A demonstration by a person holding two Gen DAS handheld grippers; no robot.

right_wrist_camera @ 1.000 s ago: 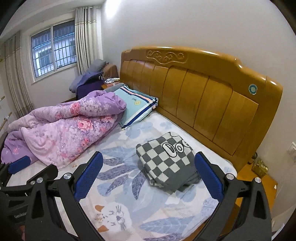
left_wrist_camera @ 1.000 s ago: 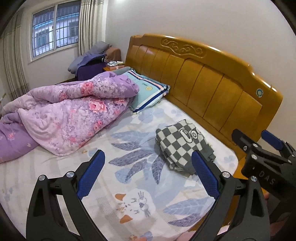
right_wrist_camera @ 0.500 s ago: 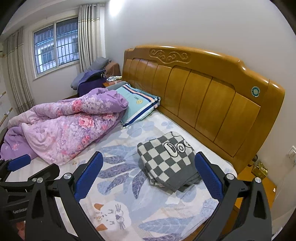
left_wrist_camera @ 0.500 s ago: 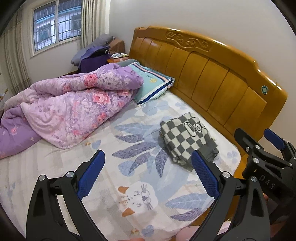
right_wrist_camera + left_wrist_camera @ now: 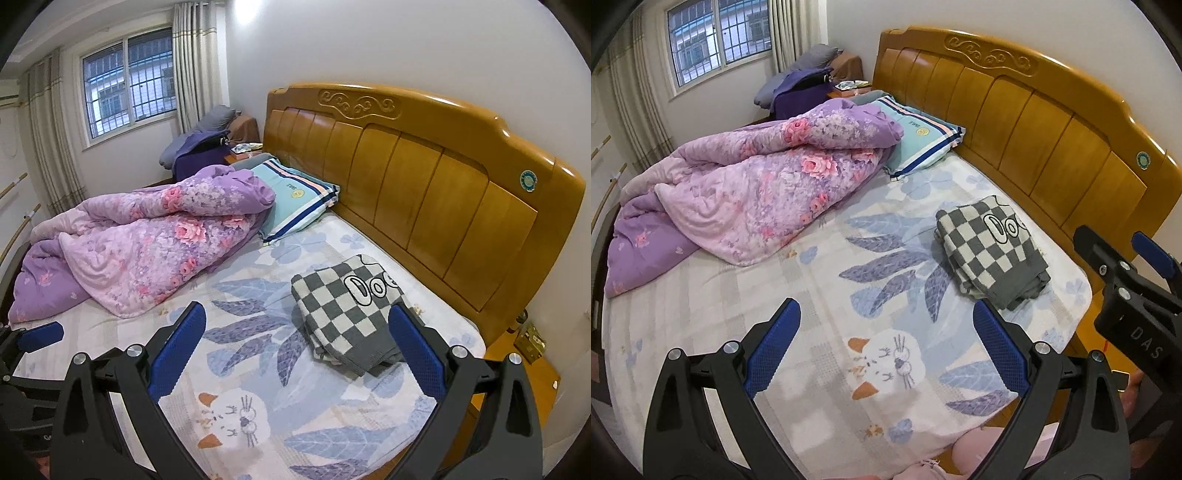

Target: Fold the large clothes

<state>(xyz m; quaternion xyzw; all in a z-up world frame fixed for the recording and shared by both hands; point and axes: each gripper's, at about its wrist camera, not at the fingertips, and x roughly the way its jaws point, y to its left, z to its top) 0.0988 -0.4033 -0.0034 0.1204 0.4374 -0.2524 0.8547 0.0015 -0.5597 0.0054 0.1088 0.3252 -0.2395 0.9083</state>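
The folded grey-and-white checkered knit garment (image 5: 991,251) (image 5: 347,314) lies flat on the leaf-and-cat printed bedsheet (image 5: 827,295) (image 5: 258,369), near the curved honey-coloured wooden headboard (image 5: 1034,122) (image 5: 424,192) and toward the bed's right edge; a cartoon patch with black outlines shows on its top face; nothing grips it. The left gripper (image 5: 886,347) hangs above the sheet with its blue-padded fingers (image 5: 772,347) spread wide and empty, well apart from the garment; the right gripper (image 5: 299,354) is likewise spread and empty, its right finger (image 5: 417,354) overlapping the garment's near corner in the right wrist view, though whether it touches cannot be told. A crumpled purple and pink floral quilt (image 5: 750,188) (image 5: 147,236) is heaped on the far left of the bed, its upper end resting against a light teal striped pillow (image 5: 919,140) (image 5: 295,199) at the headboard; a barred window (image 5: 720,37) (image 5: 129,85) with pale curtains sits in the far wall.
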